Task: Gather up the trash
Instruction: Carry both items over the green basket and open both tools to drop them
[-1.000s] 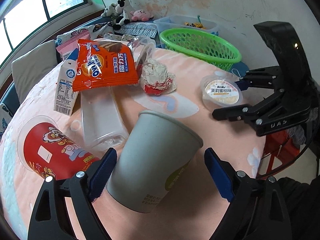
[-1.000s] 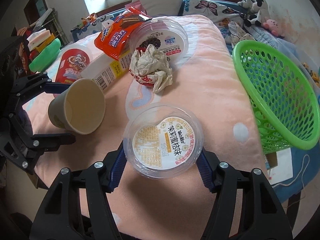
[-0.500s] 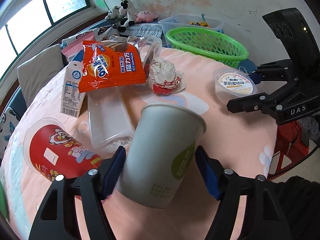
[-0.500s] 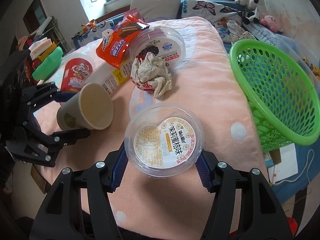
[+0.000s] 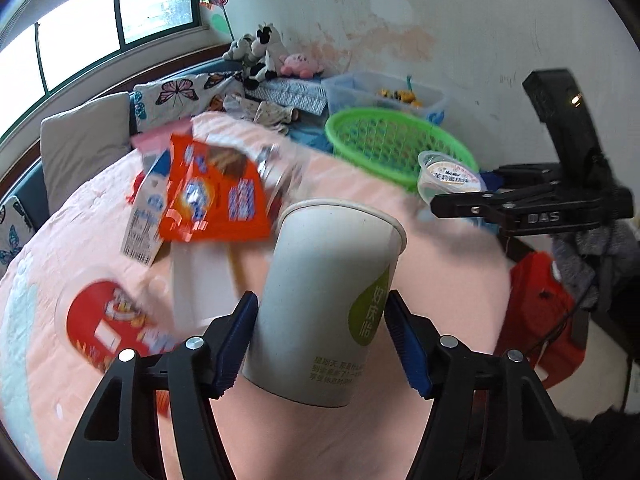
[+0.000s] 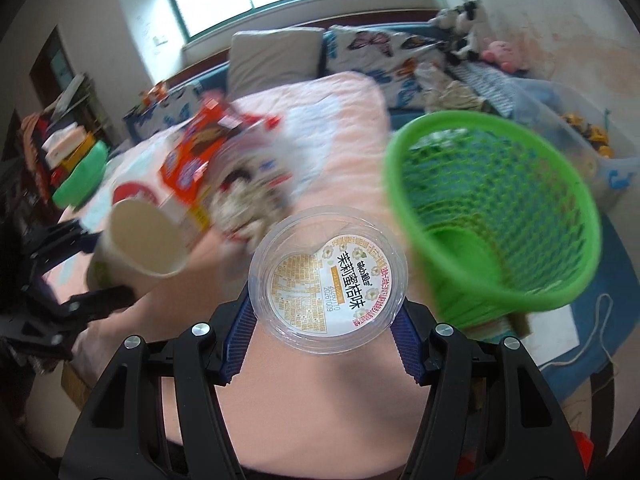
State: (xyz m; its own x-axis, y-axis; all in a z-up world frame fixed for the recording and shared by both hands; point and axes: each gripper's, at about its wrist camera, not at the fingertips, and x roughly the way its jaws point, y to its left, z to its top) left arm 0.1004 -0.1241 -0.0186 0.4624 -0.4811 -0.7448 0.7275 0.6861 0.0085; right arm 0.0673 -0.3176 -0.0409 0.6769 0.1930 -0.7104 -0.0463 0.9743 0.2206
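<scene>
1. Gripping a grey paper cup [image 5: 328, 300] by its lower body, the left claw [image 5: 320, 344] has both blue pads [image 5: 236, 340] pressed against the cup's sides; the cup stands nearly upright with its open rim tipped slightly away from the camera.
2. From the right wrist view the same paper cup [image 6: 138, 240] appears on the left, its empty mouth facing the lens and the left claw's black fingers [image 6: 80, 300] closed around it.
3. Clamped between the right claw's [image 6: 326, 328] blue pads [image 6: 240, 332] is a clear plastic tub [image 6: 328, 276] with a printed foil lid, the pads touching its rim on both sides.
4. The left wrist view shows that plastic tub [image 5: 448, 176] held in the air by the right claw [image 5: 480, 196], just in front of the green basket's [image 5: 396, 144] rim.
5. The green basket [image 6: 496, 216] sits beside the pink-covered tabletop [image 6: 304, 392], to the right of the tub, with its mesh interior open toward the camera.
6. Behind the cup on the tabletop [image 5: 440, 280] lie an orange snack bag [image 5: 212, 196], a milk carton [image 5: 146, 216], a clear plastic box [image 5: 200, 280] and a red-labelled tub [image 5: 112, 324], all motion-blurred.
7. A crumpled wrapper [image 6: 244, 208] lies just beyond the plastic tub in the right wrist view, also blurred.
</scene>
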